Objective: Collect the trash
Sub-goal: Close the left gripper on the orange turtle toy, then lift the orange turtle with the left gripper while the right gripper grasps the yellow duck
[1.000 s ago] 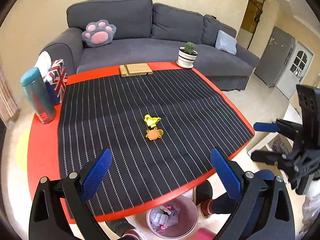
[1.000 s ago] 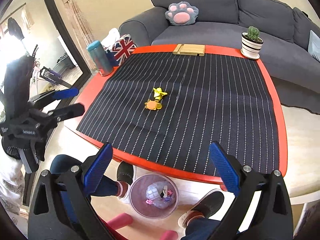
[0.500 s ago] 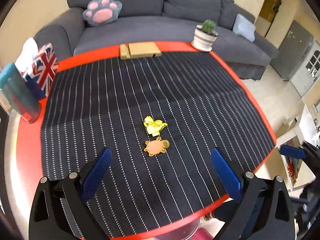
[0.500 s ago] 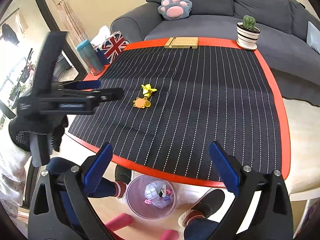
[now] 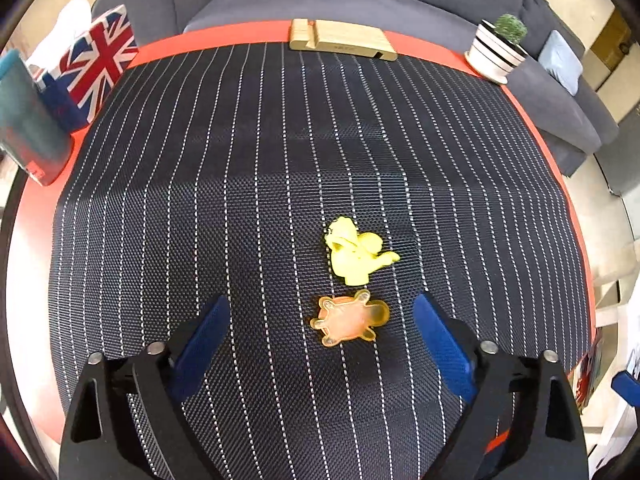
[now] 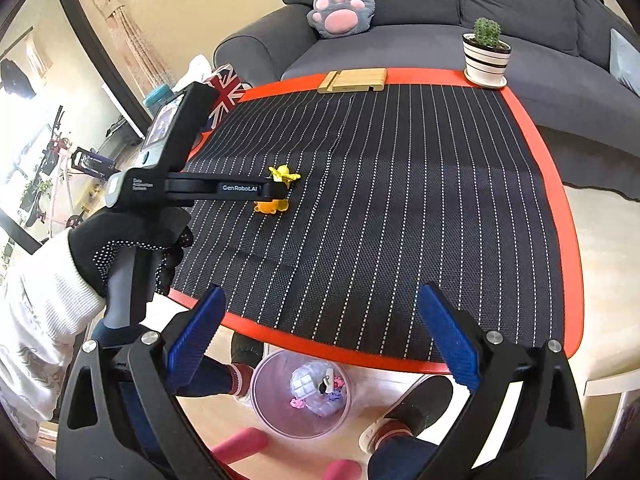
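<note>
On woven mat (image 5: 240,200), translucent orange turtle (image 5: 349,321)

— What sort of place is this?

— A home living room. A grey sofa (image 6: 460,8) runs along the far side, with a paw-shaped cushion (image 6: 341,12) on it.

— Anything else?

— A red surface (image 6: 560,216) under a striped black mat (image 6: 400,200) stands just in front of the sofa, with a potted cactus (image 6: 486,54) at its far right corner and a Union Jack tissue box (image 5: 94,68) at far left. A small bin (image 6: 304,396) sits on the floor on the near side.
</note>
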